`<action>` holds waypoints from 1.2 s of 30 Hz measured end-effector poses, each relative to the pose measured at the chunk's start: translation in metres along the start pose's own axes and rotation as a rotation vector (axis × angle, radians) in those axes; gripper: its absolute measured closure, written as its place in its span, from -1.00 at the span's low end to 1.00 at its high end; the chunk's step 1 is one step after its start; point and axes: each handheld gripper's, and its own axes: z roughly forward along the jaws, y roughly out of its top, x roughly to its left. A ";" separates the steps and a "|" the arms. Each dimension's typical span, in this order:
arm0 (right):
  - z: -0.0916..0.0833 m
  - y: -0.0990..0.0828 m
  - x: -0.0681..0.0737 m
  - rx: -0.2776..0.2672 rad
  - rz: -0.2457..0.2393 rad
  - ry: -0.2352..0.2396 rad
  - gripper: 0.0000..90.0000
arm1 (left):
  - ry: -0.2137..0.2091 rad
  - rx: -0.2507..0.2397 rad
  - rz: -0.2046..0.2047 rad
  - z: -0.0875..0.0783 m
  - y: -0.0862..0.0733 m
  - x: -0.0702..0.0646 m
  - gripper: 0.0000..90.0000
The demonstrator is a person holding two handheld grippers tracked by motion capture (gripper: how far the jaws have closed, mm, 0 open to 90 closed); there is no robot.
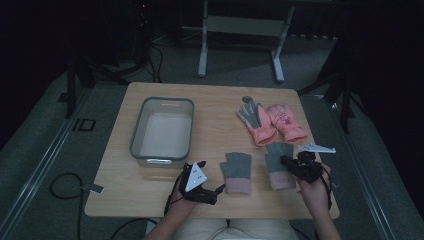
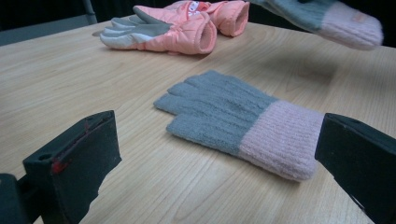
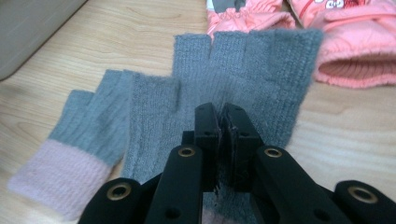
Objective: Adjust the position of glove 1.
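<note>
I am pinching my right gripper shut on a grey knit glove with a pink cuff, lifting it off the wooden table. My left gripper, jaws spread wide, is facing the second grey glove, which is lying flat just left of the held one. Two pink padded gloves are lying beyond the held glove; a grey bin is sitting well to its left.
</note>
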 end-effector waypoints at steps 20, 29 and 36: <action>0.033 -0.043 -0.010 0.063 0.133 -0.120 0.87 | 0.001 -0.001 0.009 0.000 0.000 0.000 -1.00; 0.045 -0.054 -0.013 0.046 0.128 -0.137 0.72 | -0.006 0.002 0.009 0.000 0.000 0.000 -1.00; 0.041 -0.050 -0.020 0.033 0.089 -0.070 0.33 | -0.007 -0.003 0.002 -0.001 0.000 0.001 -1.00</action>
